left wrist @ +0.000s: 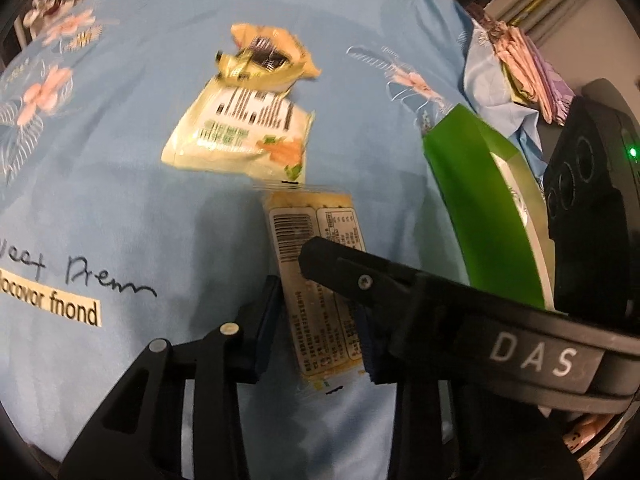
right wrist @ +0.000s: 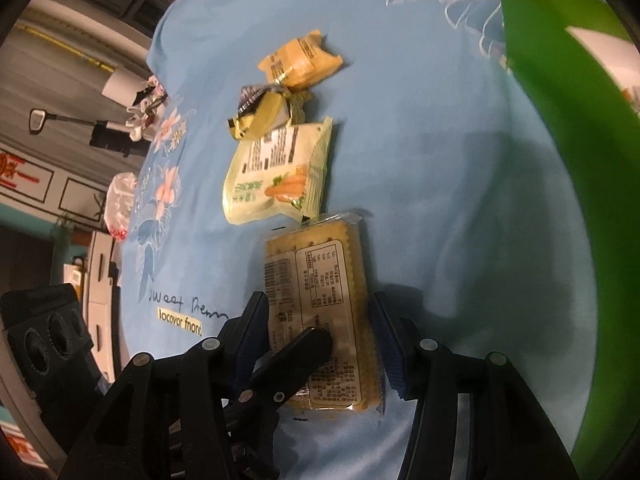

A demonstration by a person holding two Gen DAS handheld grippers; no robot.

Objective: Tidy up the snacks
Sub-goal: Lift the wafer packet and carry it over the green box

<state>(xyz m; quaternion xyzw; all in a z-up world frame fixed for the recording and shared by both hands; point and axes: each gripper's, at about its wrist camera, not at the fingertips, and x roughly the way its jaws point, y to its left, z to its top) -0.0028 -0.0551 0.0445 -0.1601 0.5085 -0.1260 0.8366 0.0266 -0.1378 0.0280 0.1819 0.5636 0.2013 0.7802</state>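
Little of the sorting looks done, as I judge it: four snacks lie in a line on the blue sheet (right wrist: 420,160), and the green box (right wrist: 568,184) at about two o'clock shows no snack inside, though most of its interior is out of sight.

My left gripper (left wrist: 320,312) has its pads pressed on both long edges of the cracker pack (left wrist: 316,272), so I have hold of it, low in the left wrist view at six o'clock. My right gripper (right wrist: 316,340) straddles the same cracker pack with its jaws about half open; a gap shows at the right pad, and on the left I cannot tell whether the pad touches. One black finger of the other gripper lies across the wrapper.

The cracker pack is a flat, stiff rectangle in clear crinkly film with scalloped biscuit edges showing through and a printed label panel. At twelve o'clock from it, nearly touching, is the pale green snack pouch (right wrist: 280,172), puffy and pillow-shaped with a carrot picture. Beyond that is a crumpled yellow foil wrapper (right wrist: 264,112), shiny and creased, then a small yellow biscuit packet (right wrist: 300,62), blocky with crimped ends. The sheet is soft matte cloth with a flower print. The box has smooth, glossy, rigid walls.
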